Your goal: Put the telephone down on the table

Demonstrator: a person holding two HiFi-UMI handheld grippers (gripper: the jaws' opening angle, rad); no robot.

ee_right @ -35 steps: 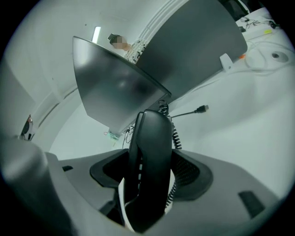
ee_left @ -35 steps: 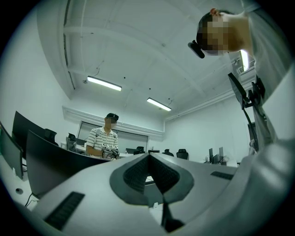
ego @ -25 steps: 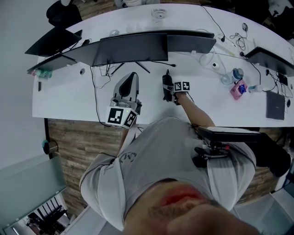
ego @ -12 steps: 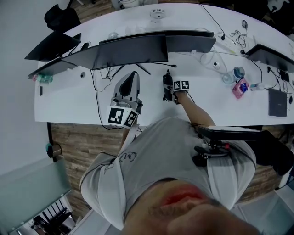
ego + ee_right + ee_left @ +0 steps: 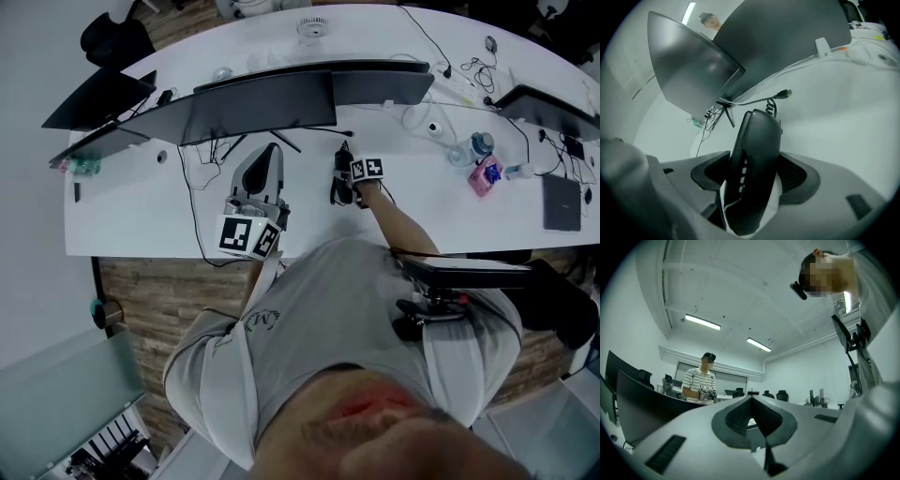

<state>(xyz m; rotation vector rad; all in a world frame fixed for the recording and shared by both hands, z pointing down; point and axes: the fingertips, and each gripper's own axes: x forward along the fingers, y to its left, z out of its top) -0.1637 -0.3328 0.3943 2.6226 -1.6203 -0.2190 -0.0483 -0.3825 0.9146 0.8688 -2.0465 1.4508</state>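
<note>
White curved table [image 5: 131,206] carrying a row of monitors [image 5: 262,98]. The right gripper [image 5: 752,180] pinches the black telephone [image 5: 754,150] across its sides, over bare tabletop just in front of the monitors; contact with the surface cannot be told. The left gripper [image 5: 752,416], jaws pressed together and empty, points upward beside it. Judgement: lower the telephone flat before releasing. Open tabletop lies to the right, while a loose cable [image 5: 759,99] and a monitor stand [image 5: 727,115] crowd the far side.

Bright ceiling strip lights [image 5: 702,322], fisheye-warped edges
</note>
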